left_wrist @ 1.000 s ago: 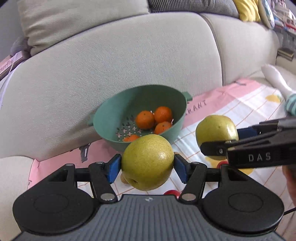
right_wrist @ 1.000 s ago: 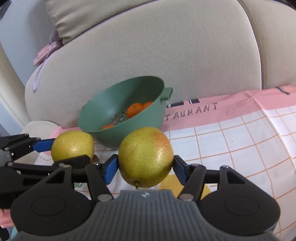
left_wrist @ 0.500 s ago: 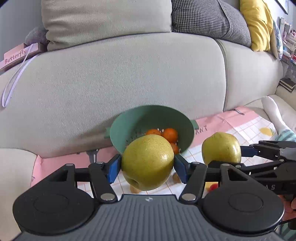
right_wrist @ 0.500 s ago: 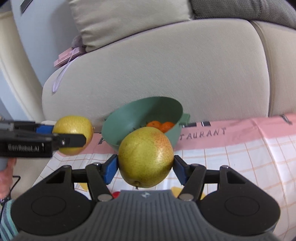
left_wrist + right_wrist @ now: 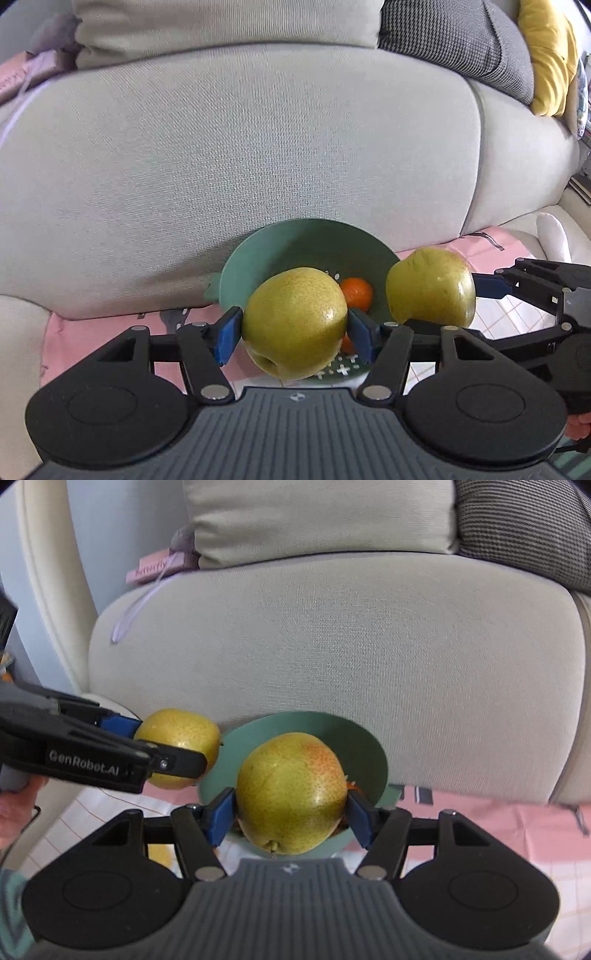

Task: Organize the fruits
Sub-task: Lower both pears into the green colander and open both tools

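I have a pear in each tool right now. The left gripper point(image 5: 294, 332) is clamped on a yellow-green pear point(image 5: 295, 323), its blue pads point(image 5: 228, 334) pressing the fruit on both sides, the jaws spread about as wide as the pear itself, with its blossom end turned down toward the camera. The right gripper point(image 5: 290, 814) is closed in the same way on a second pear point(image 5: 291, 797), this one with an orange-red blush on its upper right shoulder. From the left wrist view I see that blushed pear point(image 5: 430, 286) off to the right, held just beside mine but not touching it; from the right wrist view the left gripper's pear point(image 5: 179, 746) sits to the left, held between its black fingers. Both fruits hang in front of the green colander point(image 5: 291, 243), which rests on the pink-bordered checked cloth point(image 5: 498, 314) against the beige sofa point(image 5: 240, 147). Inside the colander I make out small oranges point(image 5: 356, 291), mostly hidden behind the left pear. A hand point(image 5: 14, 812) shows at the left edge of the right wrist view. A checked grey cushion point(image 5: 454, 37) and a yellow one point(image 5: 550, 55) lie on top of the sofa back.
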{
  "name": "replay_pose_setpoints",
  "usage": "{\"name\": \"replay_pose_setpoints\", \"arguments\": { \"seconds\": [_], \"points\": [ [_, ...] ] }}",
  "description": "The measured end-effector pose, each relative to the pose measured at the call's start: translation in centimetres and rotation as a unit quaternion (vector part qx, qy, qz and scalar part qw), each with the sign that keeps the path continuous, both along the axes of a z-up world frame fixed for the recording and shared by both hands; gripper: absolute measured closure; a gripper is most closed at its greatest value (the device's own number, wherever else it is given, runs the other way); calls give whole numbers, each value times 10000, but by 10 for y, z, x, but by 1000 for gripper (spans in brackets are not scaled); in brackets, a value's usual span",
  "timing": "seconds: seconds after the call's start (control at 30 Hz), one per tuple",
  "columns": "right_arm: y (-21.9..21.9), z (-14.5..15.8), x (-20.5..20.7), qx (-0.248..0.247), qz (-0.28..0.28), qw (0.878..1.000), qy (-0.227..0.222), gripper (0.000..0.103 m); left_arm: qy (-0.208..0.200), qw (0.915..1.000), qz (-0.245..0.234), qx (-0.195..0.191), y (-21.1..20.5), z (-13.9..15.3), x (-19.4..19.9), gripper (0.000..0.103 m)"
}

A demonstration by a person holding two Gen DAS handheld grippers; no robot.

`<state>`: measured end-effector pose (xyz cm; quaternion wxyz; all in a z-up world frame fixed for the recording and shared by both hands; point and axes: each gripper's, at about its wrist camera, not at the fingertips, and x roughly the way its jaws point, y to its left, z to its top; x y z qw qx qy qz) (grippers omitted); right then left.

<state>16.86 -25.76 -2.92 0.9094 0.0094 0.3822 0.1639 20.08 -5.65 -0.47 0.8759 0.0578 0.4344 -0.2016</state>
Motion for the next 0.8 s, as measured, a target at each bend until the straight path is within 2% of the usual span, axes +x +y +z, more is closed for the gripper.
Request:
{"name": "replay_pose_setpoints", "arguments": {
  "seconds": [0.23,0.57,0.7,0.8],
  "points": [
    [1,-21,36,-400,275,9987,174,42,-32,9983,-336,466,-21,-22,29,33],
    [-3,-43,59,-533,441,9971,323,42,86,9925,-721,985,-41,-64,53,33],
    [-2,-51,63,-613,457,9966,309,42,86,9860,-1012,1326,-53,-77,51,32],
    [-3,-57,68,-642,457,9962,371,42,183,9847,-985,1428,-57,-84,53,33]
  ]
}}
